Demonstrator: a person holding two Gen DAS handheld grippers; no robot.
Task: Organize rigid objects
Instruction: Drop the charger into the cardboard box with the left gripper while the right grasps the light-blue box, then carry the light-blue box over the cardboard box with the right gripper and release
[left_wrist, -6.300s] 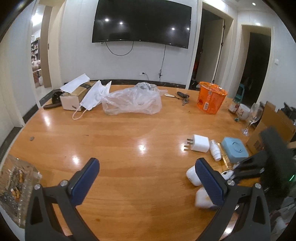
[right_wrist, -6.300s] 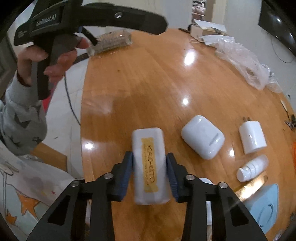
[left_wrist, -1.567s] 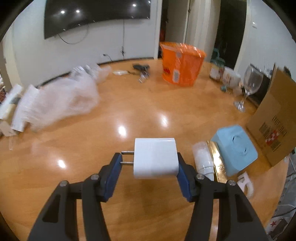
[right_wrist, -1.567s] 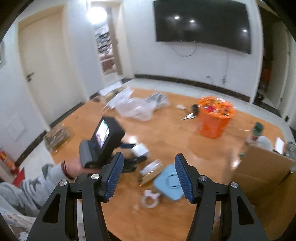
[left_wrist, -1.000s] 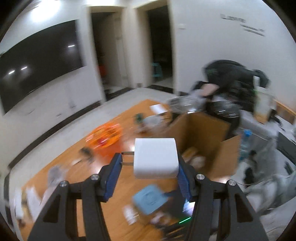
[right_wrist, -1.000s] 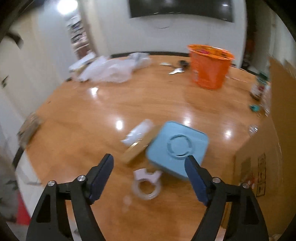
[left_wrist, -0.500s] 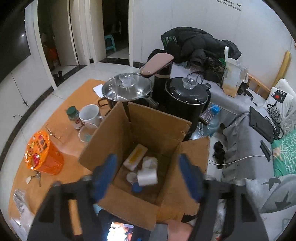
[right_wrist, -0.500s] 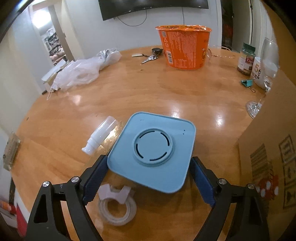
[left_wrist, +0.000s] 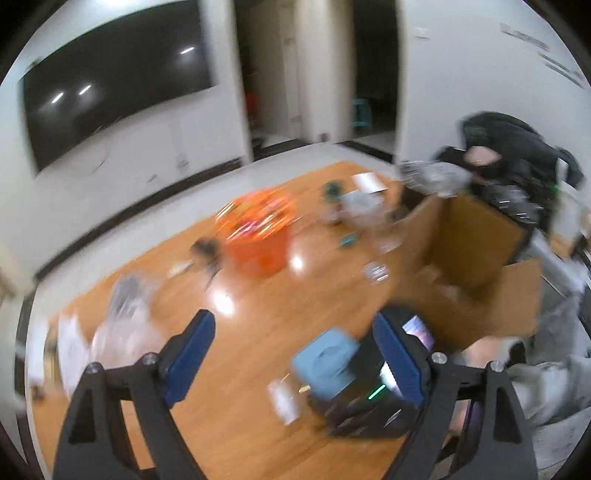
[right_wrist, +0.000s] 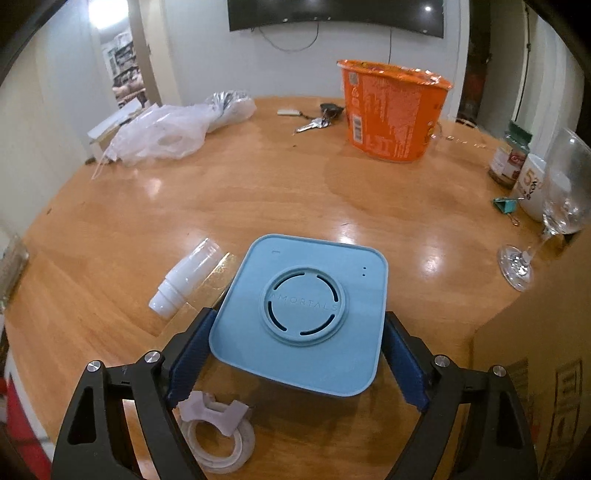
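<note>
We're looking across a glossy round wooden table (right_wrist: 258, 192) that catches bright ceiling reflections. Behind it stands a plain white wall (right_wrist: 207, 48), and on that wall hangs a dark television (right_wrist: 332, 14) with a cable drooping beneath. Left of the television, a lit doorway (right_wrist: 122, 62) opens onto shelves. Right of it, we see dark doorways (left_wrist: 266, 74).

Glossy wooden table (right_wrist: 280, 192), matt blue plastic box (right_wrist: 301, 314), clear glass wineglass (right_wrist: 554, 206), crinkled plastic bag (right_wrist: 166, 134).
</note>
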